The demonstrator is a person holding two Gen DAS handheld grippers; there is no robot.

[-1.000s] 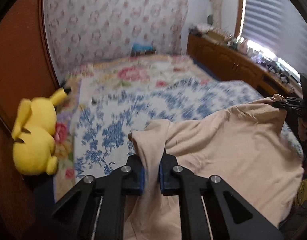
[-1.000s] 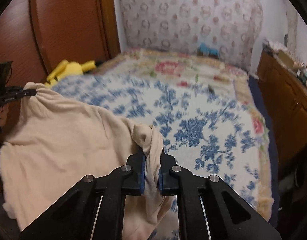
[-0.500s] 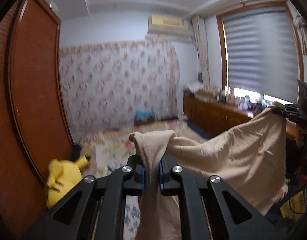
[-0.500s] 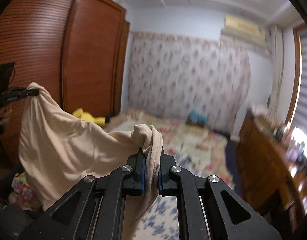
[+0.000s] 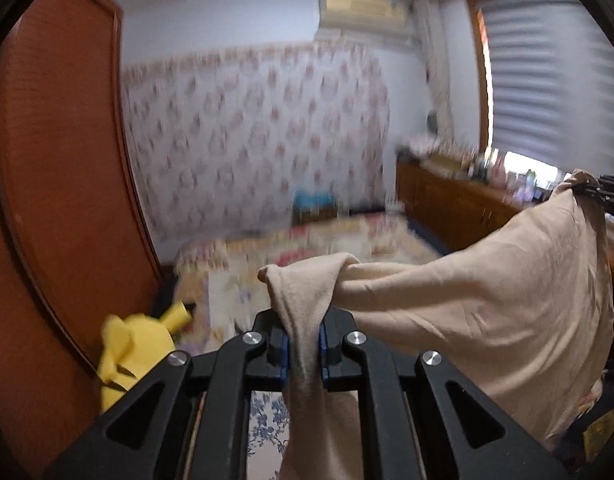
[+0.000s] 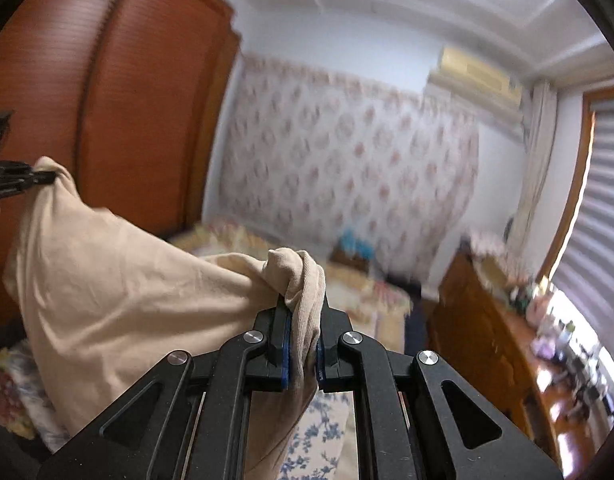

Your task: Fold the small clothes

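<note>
A beige garment (image 5: 487,304) hangs stretched in the air between my two grippers, well above the bed. My left gripper (image 5: 303,340) is shut on one bunched corner of it; the cloth runs from there to the right edge, where my right gripper (image 5: 605,196) pinches the other corner. In the right wrist view the same beige garment (image 6: 119,292) spreads leftward from my right gripper (image 6: 303,344), which is shut on a bunched corner, to my left gripper (image 6: 25,178) at the left edge.
Below lies a bed with a floral quilt (image 5: 307,248) and a blue-flowered cover (image 6: 315,436). A yellow plush toy (image 5: 135,356) sits by the reddish wooden wardrobe (image 5: 55,200). A long wooden dresser (image 6: 495,340) with small items runs under the window blinds (image 6: 603,216).
Both grippers have risen with the garment: it was draped low over the bed, now hangs taut in the air. The views have tipped up from the bed to the wall and ceiling.
</note>
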